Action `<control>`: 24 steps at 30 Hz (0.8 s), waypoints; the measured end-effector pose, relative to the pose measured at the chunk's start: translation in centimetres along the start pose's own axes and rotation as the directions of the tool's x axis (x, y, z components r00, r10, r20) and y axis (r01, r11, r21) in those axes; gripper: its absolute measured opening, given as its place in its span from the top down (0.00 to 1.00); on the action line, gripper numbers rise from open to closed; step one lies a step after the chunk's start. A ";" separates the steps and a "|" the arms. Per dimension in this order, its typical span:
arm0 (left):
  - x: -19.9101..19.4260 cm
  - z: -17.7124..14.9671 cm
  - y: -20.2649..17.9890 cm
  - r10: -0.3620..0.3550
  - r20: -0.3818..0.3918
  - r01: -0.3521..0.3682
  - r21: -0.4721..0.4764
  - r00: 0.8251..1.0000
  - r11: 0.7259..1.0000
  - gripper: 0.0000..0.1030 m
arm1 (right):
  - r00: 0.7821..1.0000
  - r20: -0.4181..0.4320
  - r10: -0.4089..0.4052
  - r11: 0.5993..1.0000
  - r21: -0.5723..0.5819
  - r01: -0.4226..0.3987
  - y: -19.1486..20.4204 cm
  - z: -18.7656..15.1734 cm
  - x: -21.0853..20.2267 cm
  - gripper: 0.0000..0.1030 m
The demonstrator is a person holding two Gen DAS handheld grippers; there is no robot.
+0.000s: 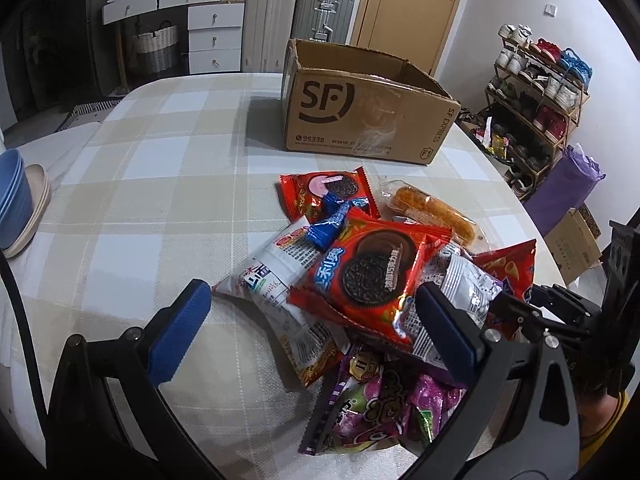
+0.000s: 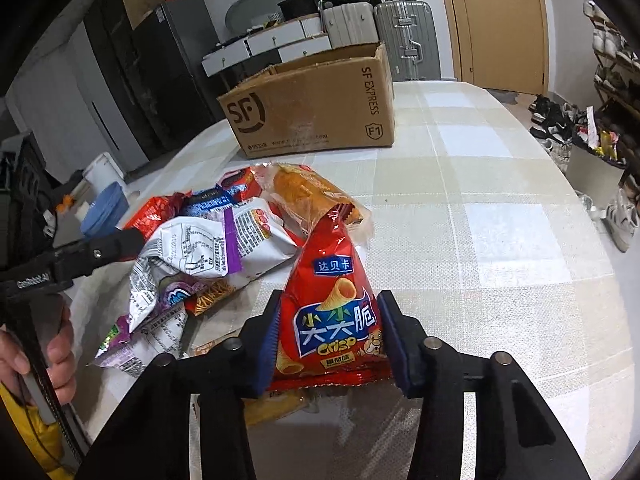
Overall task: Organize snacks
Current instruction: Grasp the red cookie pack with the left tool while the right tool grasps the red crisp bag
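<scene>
- Checked tablecloth (image 1: 160,184) covered a round table in a lived-in room; open SF cardboard box (image 1: 360,116) stood past the snack pile (image 1: 360,280), well apart from it
- Left wrist view: left gripper (image 1: 312,320) was spread wide, pads astride the red cookie packet (image 1: 372,276) atop the heap, gripping nothing
- Judgement: narrow onto one packet only before closing, or neighbours may drag along
- Right wrist view: right gripper (image 2: 332,344) was clamped on the lower end of the red crisp bag (image 2: 336,300), its top leaning on the clear-wrapped pastry (image 2: 312,196)
- Judgement: lift straight up, squeeze lightly; contents are brittle, foil may slip; carry to the box (image 2: 316,108)
</scene>
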State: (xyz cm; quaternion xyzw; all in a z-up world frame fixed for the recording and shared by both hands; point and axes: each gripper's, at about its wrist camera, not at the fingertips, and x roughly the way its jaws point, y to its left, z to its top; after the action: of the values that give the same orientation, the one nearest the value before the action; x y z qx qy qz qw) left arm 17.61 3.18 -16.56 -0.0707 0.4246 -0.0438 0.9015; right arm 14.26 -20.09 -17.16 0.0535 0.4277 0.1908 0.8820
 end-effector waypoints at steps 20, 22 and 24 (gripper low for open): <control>0.9 1.9 -1.8 -0.090 -0.084 0.096 0.081 0.992 0.992 0.59 | 0.993 0.035 0.109 0.990 0.084 -0.111 -1.5 -0.5 -0.7 0.57; 0.9 1.8 -2.2 -0.066 -0.091 0.075 0.101 0.994 0.992 0.59 | 0.993 0.035 0.111 0.990 0.085 -0.113 -1.6 -0.4 -0.6 0.57; 0.8 1.5 -2.6 -0.069 -0.087 0.079 0.118 0.994 0.990 0.59 | 0.993 0.036 0.115 0.989 0.089 -0.118 -1.7 -0.5 -0.6 0.57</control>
State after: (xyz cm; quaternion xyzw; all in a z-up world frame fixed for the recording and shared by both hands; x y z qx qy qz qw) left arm 19.23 0.67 -15.86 -0.0296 0.4552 -0.1057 0.8836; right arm 14.00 -21.92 -17.50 0.1214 0.4185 0.2214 0.8724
